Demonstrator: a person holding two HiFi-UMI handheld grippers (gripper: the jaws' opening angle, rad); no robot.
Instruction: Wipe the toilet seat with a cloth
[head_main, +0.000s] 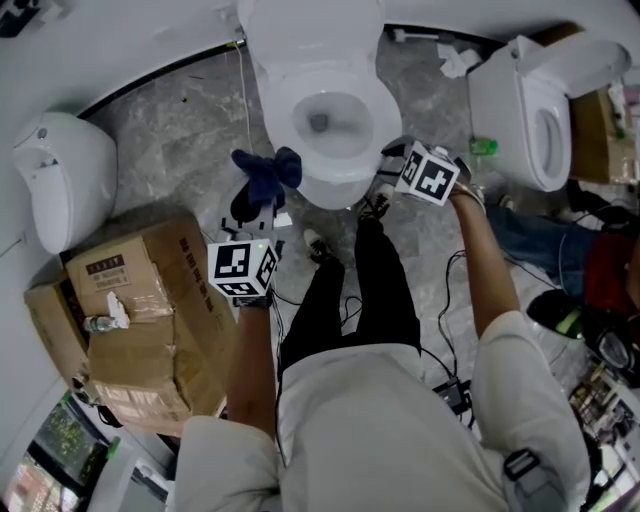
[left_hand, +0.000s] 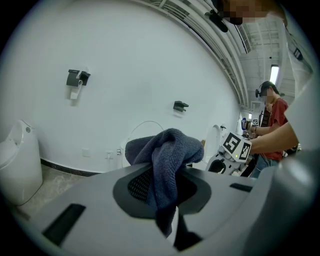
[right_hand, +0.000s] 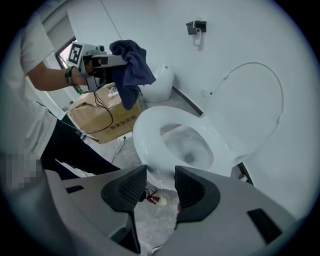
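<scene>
Now pinching the dark blue cloth (left_hand: 167, 150) in the left claw (left_hand: 160, 184), held just left of the toilet seat (head_main: 383, 125) at upper centre (lid up), presumably ready to wipe. Keeping the right claw (right_hand: 156, 186) wide open, empty, clear at the seat's front.

Person (head_main: 380, 420) in white shirt, black trousers, stands facing toilet (head_main: 325, 45), lid up, seat (head_main: 281, 125) down. Left gripper (head_main: 258, 200) grips bunched dark blue cloth (head_main: 267, 173) at bowl's front left edge; contact with seat not clear. Right gripper (head_main: 392, 165) near bowl's front right edge, marker cube at wrist end. Cardboard boxes (head_main: 140, 320) on grey stone floor (head_main: 180, 130) at left, white fixture (head_main: 60, 185) beyond them. Second toilet (head_main: 535, 100) at right. Black cables (head_main: 450, 290) trail beside person's legs
</scene>
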